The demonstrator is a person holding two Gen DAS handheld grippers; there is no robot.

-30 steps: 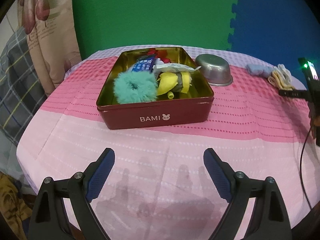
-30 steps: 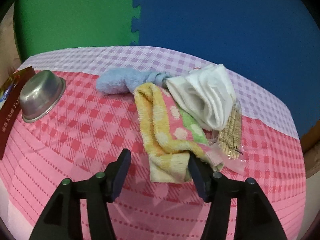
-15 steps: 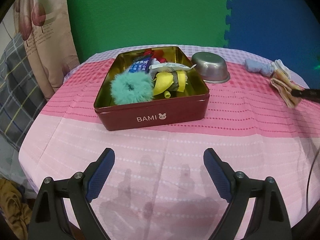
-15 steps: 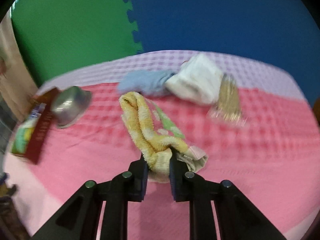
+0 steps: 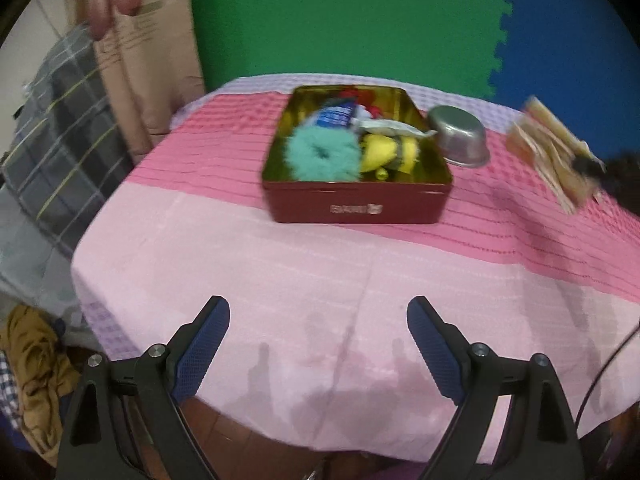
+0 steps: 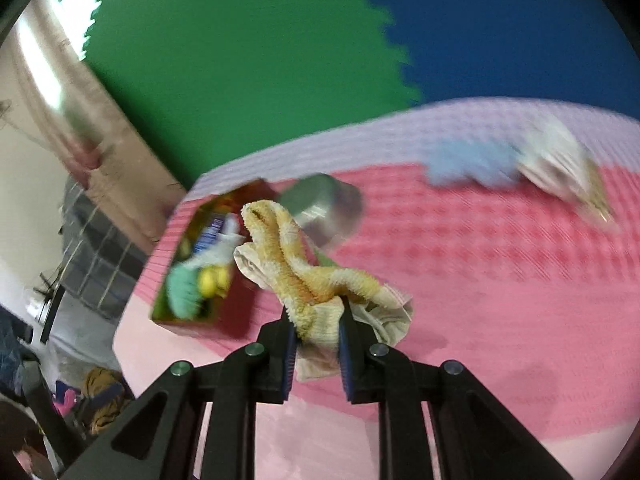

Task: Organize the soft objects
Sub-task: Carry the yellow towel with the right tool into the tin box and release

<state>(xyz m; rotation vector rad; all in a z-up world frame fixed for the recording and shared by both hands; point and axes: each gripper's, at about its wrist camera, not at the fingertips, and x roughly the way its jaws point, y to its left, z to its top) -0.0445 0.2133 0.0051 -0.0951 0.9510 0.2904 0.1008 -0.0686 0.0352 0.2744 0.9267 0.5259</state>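
My right gripper [image 6: 318, 318] is shut on a yellow patterned towel [image 6: 296, 264], which hangs off the table; the same towel [image 5: 550, 152] shows blurred at the right in the left wrist view. A dark red tin [image 5: 358, 202] stands mid-table with a teal fluffy ring [image 5: 322, 154], a yellow soft item [image 5: 380, 150] and packets inside; in the right wrist view the tin [image 6: 236, 312] lies left of the towel. My left gripper [image 5: 318, 330] stands open above the table's near edge with nothing between its fingers. A light blue cloth [image 6: 468, 162] and a white cloth [image 6: 554, 160] lie far right.
A steel bowl [image 5: 460, 140] sits upturned beside the tin's right side. Pink striped and checked cloth [image 5: 280, 264] covers the round table. A plaid-covered seat [image 5: 60, 132] and curtain stand to the left. Green and blue foam mats form the back wall.
My right gripper closed on the yellow towel, lifted it off the table and swung left toward the tin. My left gripper drew back and up a little, still open.
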